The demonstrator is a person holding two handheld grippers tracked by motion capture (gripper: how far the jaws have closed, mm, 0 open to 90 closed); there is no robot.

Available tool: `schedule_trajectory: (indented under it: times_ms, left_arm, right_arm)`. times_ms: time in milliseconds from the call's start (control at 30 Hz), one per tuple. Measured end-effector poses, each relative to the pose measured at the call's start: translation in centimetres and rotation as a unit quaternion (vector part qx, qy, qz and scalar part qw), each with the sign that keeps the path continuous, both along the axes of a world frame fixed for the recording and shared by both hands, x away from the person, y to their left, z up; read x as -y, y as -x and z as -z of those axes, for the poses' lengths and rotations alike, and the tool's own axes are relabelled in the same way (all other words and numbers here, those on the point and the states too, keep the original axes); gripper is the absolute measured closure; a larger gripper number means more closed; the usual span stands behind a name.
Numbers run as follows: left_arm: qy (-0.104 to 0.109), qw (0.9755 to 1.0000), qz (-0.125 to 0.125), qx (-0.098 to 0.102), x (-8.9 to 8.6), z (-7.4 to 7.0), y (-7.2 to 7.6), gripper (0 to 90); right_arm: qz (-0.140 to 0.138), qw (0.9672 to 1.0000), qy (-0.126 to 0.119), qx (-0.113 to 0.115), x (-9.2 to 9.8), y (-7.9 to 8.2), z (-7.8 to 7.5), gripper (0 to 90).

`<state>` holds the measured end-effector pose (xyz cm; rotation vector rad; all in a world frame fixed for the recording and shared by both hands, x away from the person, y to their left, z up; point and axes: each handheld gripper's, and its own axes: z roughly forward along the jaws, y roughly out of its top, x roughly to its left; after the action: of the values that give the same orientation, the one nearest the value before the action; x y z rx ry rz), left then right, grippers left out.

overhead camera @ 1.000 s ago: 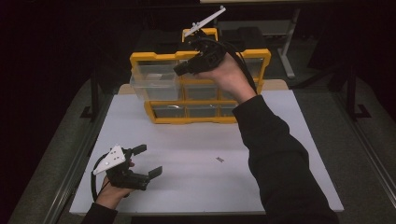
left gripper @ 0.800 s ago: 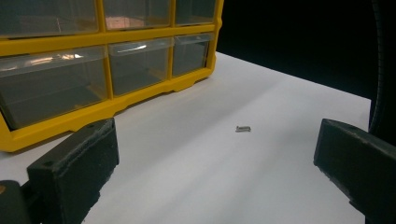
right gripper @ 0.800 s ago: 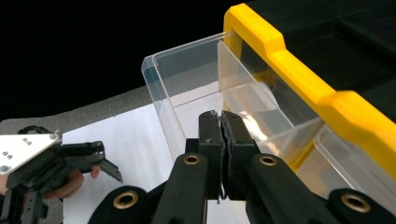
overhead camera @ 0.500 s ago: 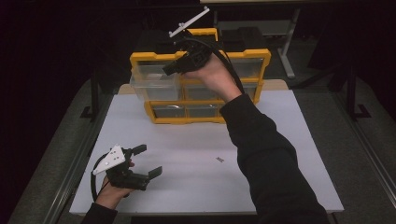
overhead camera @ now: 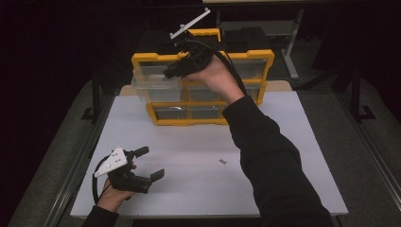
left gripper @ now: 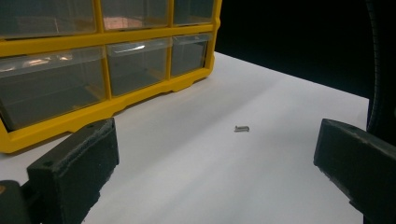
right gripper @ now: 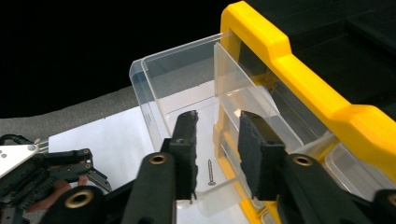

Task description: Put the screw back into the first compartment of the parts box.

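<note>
A: Right gripper (overhead camera: pixel 171 72) is up over the open drawer (overhead camera: pixel 156 82) at the cabinet's (overhead camera: pixel 250 56) top-left corner, about eleven o'clock on the table (overhead camera: pixel 189 142). Against the frame a second back, the hand has slid left along the top row and the grey plate has swung left with it.

B: And the jaws?

A: They were pinched nearly together, and they've just been opening. In the right gripper view there's a narrow gap between the pads, nothing clamped in it.

B: So where's the screw?

A: A screw (right gripper: pixel 211 172) lies in the clear drawer (right gripper: pixel 187 93), seen through that gap, at six o'clock from the divider. It looks to be resting on the drawer floor, though through clear plastic I wouldn't swear to it.

B: Left side?

A: Left gripper (overhead camera: pixel 150 163) hasn't budged, parked at seven o'clock on the table with the hand resting on the white surface. Jaws spread wide, empty.

B: Anything in front of it?

A: Its own camera looks between the pads at a second small screw (left gripper: pixel 242 129) lying loose on the table, well apart from both pads. From above that loose screw (overhead camera: pixel 222 161) sits near the middle, at three o'clock from the left gripper. The cabinet's other drawers are pushed in.
</note>
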<state>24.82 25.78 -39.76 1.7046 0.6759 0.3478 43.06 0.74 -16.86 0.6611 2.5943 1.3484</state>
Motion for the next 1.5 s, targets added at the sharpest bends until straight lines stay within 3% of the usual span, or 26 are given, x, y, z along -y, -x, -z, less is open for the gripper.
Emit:
schedule_trajectory:
  times_ms: [267, 300, 367, 400, 533, 967, 1033, 1200, 1500]
  left_arm:
    - [-0.002, 1.0, 0.002, 0.002, -0.1, -0.1, 0.0, 0.0]
    - [-0.001, 1.0, 0.003, 0.005, -0.2, -0.1, -0.1, 0.0]
    - [0.001, 1.0, 0.002, 0.005, -0.1, -0.1, -0.1, 0.0]
    - [0.002, 1.0, 0.002, 0.004, -0.1, -0.1, -0.1, 0.0]
    - [-0.002, 1.0, 0.006, 0.006, -0.2, -0.1, -0.1, 0.0]
    - [-0.004, 1.0, 0.006, 0.006, -0.2, -0.1, -0.1, 0.0]
    - [-0.002, 1.0, 0.006, 0.004, -0.2, -0.1, -0.1, 0.0]
    - [0.009, 0.9999, 0.004, 0.004, 0.0, 0.0, -0.1, 0.0]
    - [0.009, 0.9999, 0.003, 0.007, -0.1, 0.0, -0.1, 0.0]
  right_arm:
    - [0.01, 0.9999, -0.01, 0.001, 1.2, 0.7, -0.3, 52.9]
    - [0.004, 0.9999, -0.01, 0.013, 1.5, 0.6, -0.2, 51.5]
    - [0.008, 0.9999, -0.012, 0.005, 1.9, 0.8, -0.2, 48.9]
    - [0.005, 0.9998, -0.011, 0.013, 2.1, 0.8, -0.1, 48.5]
    - [0.014, 0.9999, -0.008, -0.004, 2.7, 1.3, 0.1, 44.6]
    - [0.003, 0.9995, 0.001, 0.032, 4.5, 2.5, 1.4, 22.9]
    - [0.008, 0.9996, 0.005, 0.027, 4.6, 2.7, 1.7, 18.1]
    - [0.009, 0.9996, 0.009, 0.027, 5.0, 3.1, 2.6, 14.9]
    - [0.009, 0.9995, 0.011, 0.03, 5.6, 3.8, 4.3, 14.2]
